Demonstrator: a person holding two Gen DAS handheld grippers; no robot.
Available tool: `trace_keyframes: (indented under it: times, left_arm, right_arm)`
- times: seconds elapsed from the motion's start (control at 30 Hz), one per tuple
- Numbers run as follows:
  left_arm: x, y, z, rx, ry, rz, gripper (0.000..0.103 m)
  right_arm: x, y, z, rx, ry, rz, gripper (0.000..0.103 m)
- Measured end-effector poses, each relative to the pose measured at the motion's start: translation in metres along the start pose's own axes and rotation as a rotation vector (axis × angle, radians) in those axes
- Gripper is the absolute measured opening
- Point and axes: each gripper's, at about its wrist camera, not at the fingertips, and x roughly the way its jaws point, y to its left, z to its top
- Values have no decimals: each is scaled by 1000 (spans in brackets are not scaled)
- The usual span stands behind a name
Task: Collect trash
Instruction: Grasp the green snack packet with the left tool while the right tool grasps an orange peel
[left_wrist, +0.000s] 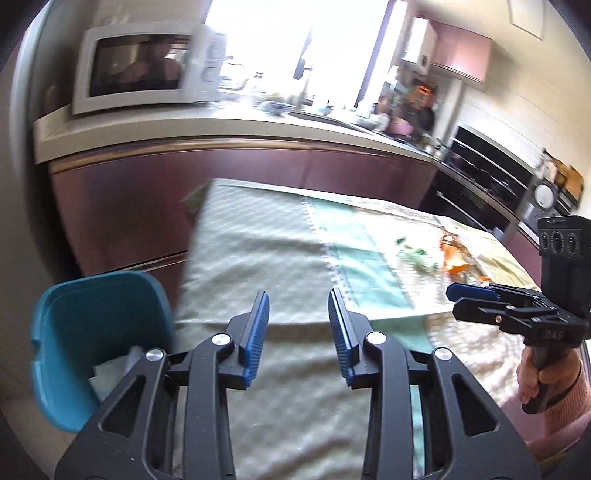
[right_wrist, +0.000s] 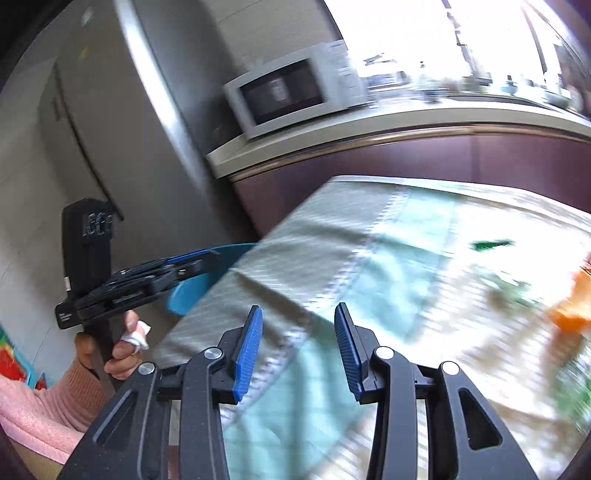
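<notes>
Some blurred orange and green scraps (left_wrist: 454, 258)

woven cloth tablecloth (left_wrist: 280, 258); glossy plastic bin (left_wrist: 85, 332).

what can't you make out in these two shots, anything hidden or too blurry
- Bin contents: left wrist view, the left tongs cover the bottom; only a pale scrap shows.
- Bin in right wrist view: mostly hidden behind the table edge and the left tongs.
- Orange trash: right wrist view, motion blur and the frame edge cut it; type unclear.
- Green bits: left wrist view, too small and blurred to identify.
- Counter clutter: glare and blur.
</notes>
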Motion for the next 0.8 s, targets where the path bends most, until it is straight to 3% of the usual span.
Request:
trace_keyframes:
  times: [0.3,0.47,0.8]
  left_arm:
    - [67,-95,8,90,97,-149,34]
    - [111,-119,20,91,153,-183,34]
    - [177,-134,48,31,221,-157,34]
  right_arm:
    - [-80,-84,-27,163,-108,-238,43]
    - [-107,-129,-43,242,-132,-331,43]
    - [-116,-176,-57,316,-120,-414,43]
